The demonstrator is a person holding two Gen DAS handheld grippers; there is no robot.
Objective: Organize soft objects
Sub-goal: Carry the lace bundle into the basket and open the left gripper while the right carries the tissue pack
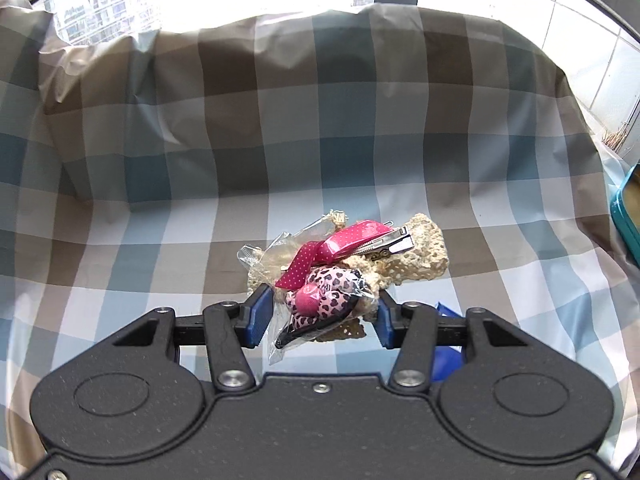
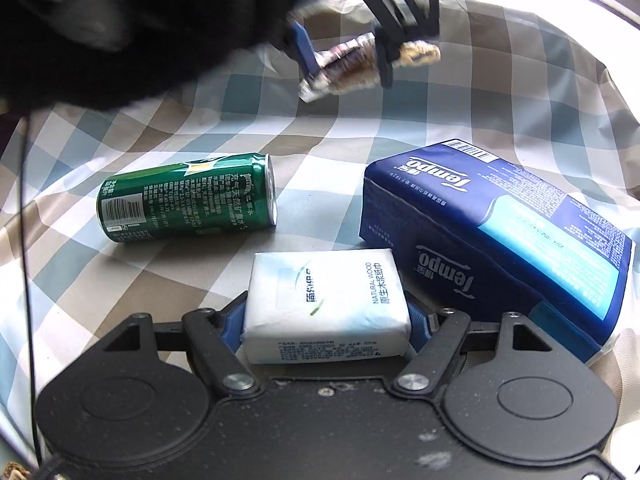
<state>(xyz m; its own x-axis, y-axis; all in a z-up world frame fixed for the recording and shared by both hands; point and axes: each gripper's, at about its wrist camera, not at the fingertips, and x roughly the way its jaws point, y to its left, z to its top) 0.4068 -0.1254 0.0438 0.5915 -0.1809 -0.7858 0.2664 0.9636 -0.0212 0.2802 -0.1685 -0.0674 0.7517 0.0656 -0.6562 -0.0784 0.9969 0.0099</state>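
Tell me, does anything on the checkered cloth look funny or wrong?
Yes. The green can lies tipped on its side, left of the blue tissue pack. It is hard metal among soft things, so it looks out of place. Nothing seems spilled.

Ahead of the left tongs [image 1: 320, 312], beyond the bundle of hair accessories [image 1: 344, 264], the checked bench [image 1: 160, 240] runs bare to the draped rise at the back. A teal container [image 1: 628, 216] blocks the far right edge. Around the right tongs [image 2: 326, 320], the blue Tempo pack [image 2: 500, 232] crowds the right side and the green can [image 2: 188, 198] lies left, leaving an open lane between them.
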